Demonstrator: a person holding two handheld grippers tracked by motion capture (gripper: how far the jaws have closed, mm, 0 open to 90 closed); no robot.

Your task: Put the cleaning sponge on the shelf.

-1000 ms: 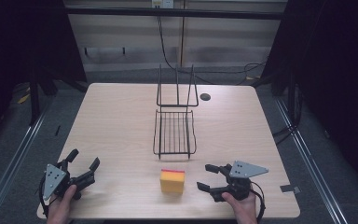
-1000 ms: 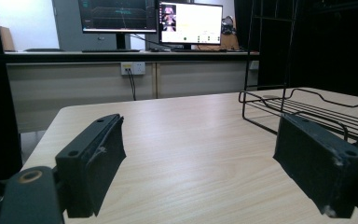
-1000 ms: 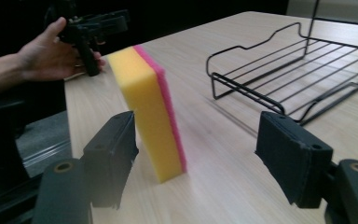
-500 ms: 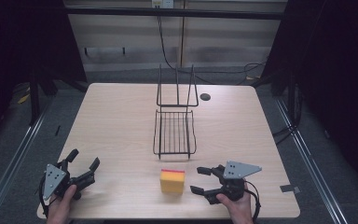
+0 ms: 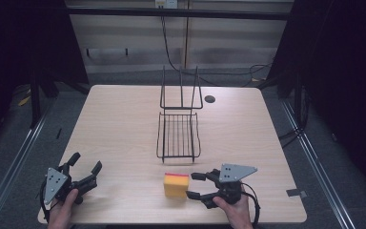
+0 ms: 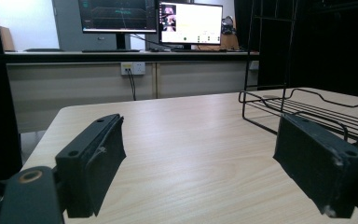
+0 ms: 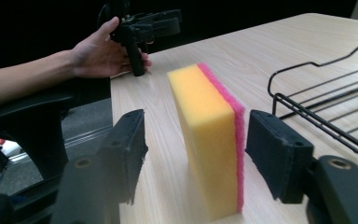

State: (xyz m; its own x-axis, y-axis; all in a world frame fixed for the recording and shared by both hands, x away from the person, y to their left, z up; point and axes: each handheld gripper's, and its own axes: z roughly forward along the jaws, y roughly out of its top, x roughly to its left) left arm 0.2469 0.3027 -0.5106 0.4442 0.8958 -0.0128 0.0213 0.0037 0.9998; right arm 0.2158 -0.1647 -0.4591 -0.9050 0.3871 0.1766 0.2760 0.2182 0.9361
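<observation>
So the worktop [image 5: 124, 124] is a light wood-grain top with rounded corners, and there's a small dark round hole [image 5: 210, 99] in it toward the far right. Sitting right on it around the middle is a black wire rack [image 5: 178, 136] with a flat grid base and a tall upright frame at its far end. Just near of that, close to the near edge, a yellow sponge [image 5: 176, 185] with a pink layer stands on its edge, apart from the rack, and the left side of the wood is bare.
</observation>
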